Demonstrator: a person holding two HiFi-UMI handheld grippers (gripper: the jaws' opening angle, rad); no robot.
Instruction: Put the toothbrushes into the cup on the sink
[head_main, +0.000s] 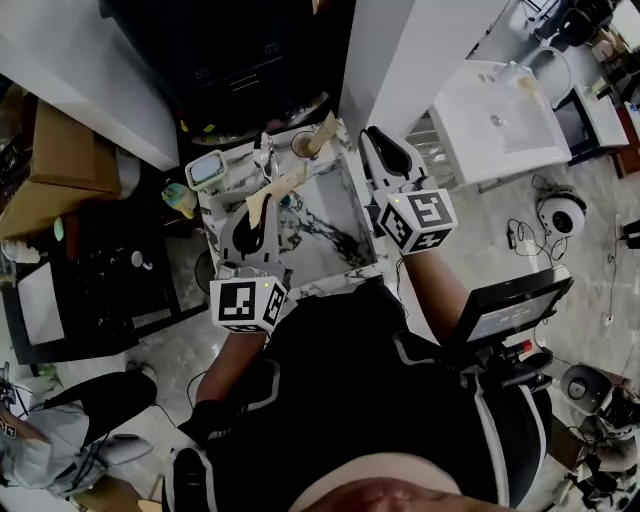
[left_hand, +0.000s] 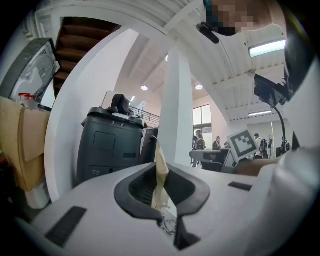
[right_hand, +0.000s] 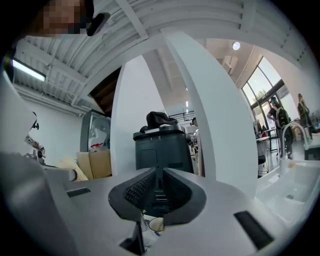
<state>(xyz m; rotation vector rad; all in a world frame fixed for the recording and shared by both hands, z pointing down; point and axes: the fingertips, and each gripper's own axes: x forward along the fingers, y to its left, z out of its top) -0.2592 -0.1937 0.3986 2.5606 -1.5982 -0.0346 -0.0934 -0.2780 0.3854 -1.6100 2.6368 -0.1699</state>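
- I am holding the left gripper (left_hand: 161, 176) clamped on a tan toothbrush (left_hand: 160, 170). The handle is sitting edge-on between the pads and running up past the fingertips.
- I am keeping the right gripper (right_hand: 157, 187) empty, its jaws drawn nearly together with nothing between them.
- The cup (head_main: 303, 146) is standing ahead of the left gripper and off to its right. Another tan toothbrush (head_main: 325, 130) appears to be leaning in it already.
- Risk: I am gripping a thin handle on a narrow line, so I judge it could pivot or slide if its end catches the cup's rim or the toothbrush inside.
- Risk: the faucet (head_main: 264, 155) is standing just beyond the left fingertips, so a knock there could twist the toothbrush loose into the sink (head_main: 335, 278).
- The left gripper view is showing the grip plainly but no cup.
- The right gripper view is showing the cup's rim just below its jaws.
- Only the head view is showing both grippers, the cup and the faucet together.
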